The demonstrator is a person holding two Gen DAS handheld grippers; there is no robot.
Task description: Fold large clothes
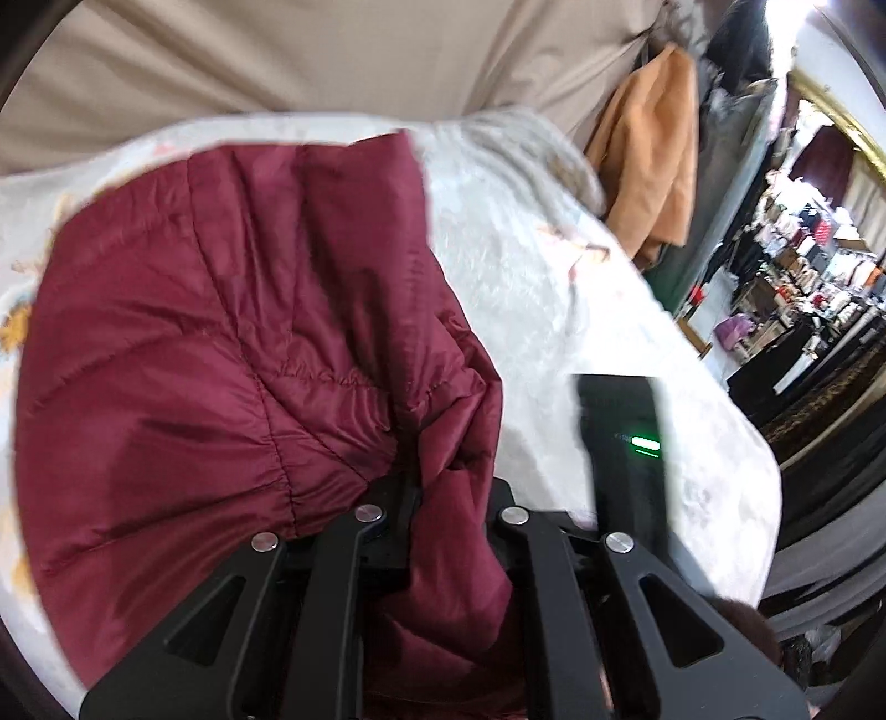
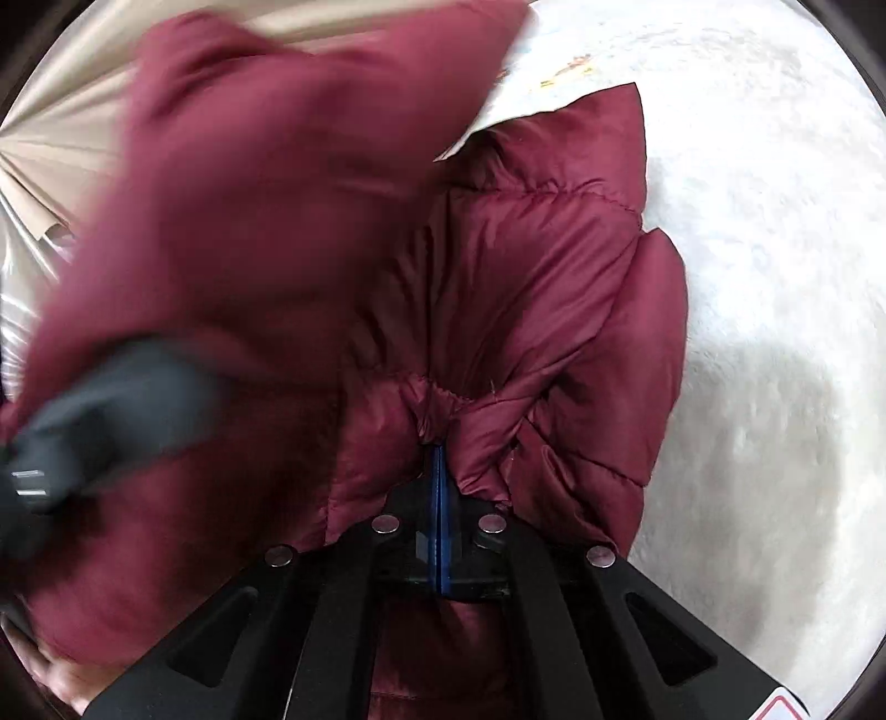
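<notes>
Looking at the biggest thing first, the bed (image 1: pixel 554 288) with its pale patterned cover fills most of both views, with a beige curtain (image 1: pixel 310 50) behind it, and that's our work surface. On it sits the dark red puffer jacket (image 1: pixel 221 310), which is the thing we're folding. Most of it is bunched up and lifted rather than lying flat, and in the right wrist view a big blurry flap of it is up in the air on the left side, so we'd guess it's mid-swing. Our left gripper (image 1: pixel 443 498) is clamped on a gathered fold of the jacket, with cloth running right down between its fingers. Our right gripper (image 2: pixel 440 498) is pinched closed on another bunched bit near a stitched seam, blue pads pressed together with the fabric squeezed in at the tips. The dark blurry shape low on the left of the right view is probably the other tool, but we can't say for sure. As for progress, we'd call it early to middle: the jacket is gathered and held at two spots, but there's no neat flat fold visible anywhere yet. It has to be laid down, smoothed, and folded over properly. Off to the side there's an orange coat (image 1: pixel 648 155) hanging up.
</notes>
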